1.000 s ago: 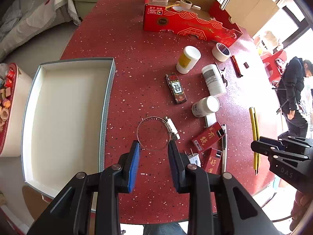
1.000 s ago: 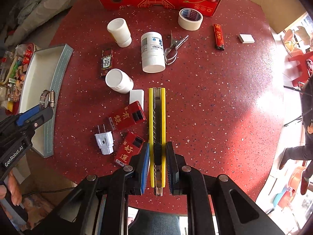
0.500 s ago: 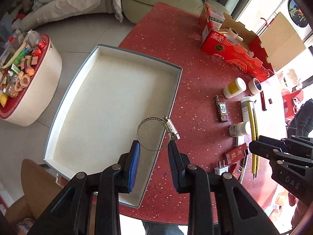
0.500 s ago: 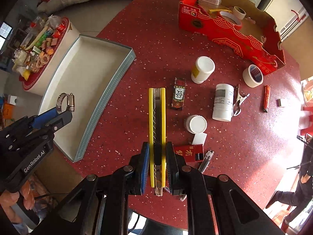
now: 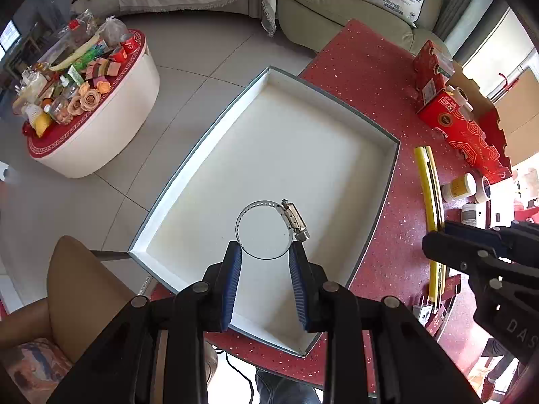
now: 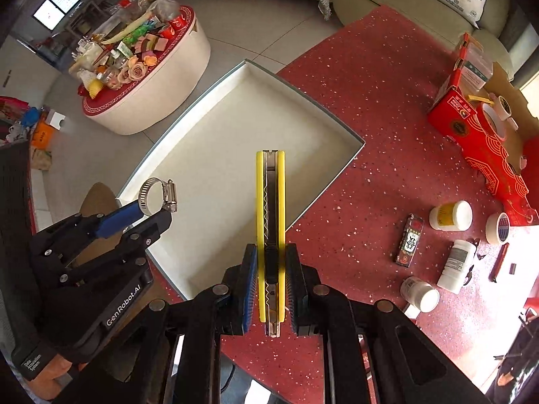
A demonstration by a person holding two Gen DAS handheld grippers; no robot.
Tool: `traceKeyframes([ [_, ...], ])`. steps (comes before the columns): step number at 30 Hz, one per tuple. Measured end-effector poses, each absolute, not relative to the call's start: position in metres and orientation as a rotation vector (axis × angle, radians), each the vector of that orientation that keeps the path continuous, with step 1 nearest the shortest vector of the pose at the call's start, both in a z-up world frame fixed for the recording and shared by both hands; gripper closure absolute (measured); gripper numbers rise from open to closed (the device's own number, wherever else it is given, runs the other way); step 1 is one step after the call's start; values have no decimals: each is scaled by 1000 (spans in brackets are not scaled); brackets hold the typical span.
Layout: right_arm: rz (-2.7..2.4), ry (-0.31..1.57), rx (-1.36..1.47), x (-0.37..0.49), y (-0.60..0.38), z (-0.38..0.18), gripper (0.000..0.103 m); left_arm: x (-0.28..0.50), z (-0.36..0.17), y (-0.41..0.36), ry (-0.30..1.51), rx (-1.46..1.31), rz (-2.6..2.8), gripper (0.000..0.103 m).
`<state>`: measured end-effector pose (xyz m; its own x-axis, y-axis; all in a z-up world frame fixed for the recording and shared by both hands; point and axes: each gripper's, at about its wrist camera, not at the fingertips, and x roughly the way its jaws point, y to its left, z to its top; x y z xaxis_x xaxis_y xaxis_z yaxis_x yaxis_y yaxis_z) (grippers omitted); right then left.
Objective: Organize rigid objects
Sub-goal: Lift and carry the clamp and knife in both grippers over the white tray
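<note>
Both grippers hang above the white tray (image 5: 387, 181), which lies at the left edge of the red table (image 5: 363, 77), and each carries one item, so this reads as the delivery step of the sorting job. The left gripper (image 5: 266, 256) has its blue pads pinched on the lower arc of a metal hose clamp (image 5: 266, 227), with the ring standing out past the fingertips and its screw housing to the right; gripping the thin band by its edge leaves most of the ring free, which should let it drop flat once the fingers part. It sits over the near half of the tray, well inside the rim. The right gripper (image 6: 271, 259) is closed narrowly on the rear part of a yellow utility knife (image 6: 270, 202), the long body pointing away along the fingers; holding it near the slider end keeps the handle in line with the fingers, so it can likely be laid lengthwise. The knife's far end already reaches over the tray's right wall, while its near end is above bare table. The tray holds nothing yet. The white bottles (image 6: 449, 215), a tape roll (image 6: 500, 229) and other small things lie on the table to the right, apparently waiting their turn.
</note>
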<state>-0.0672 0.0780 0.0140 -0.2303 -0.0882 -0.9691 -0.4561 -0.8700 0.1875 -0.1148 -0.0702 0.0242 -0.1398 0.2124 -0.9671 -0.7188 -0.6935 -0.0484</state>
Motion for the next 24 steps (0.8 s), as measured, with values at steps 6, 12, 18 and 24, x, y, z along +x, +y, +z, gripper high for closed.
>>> traceKeyframes([
  [6,2205,673,-1785,-79,76,12,86,-121,20,-72,577,-1519,1910,72],
  [12,2186,747,-1752,-91,93,5,86,-134,14,-53,605,-1493,1923,72],
  [18,2156,770,-1747,-110,108,-5,86,-150,7,-29,608,-1498,1938,72],
  [24,2140,780,-1754,-125,119,-15,86,-159,-6,-15,620,-1515,1928,72],
])
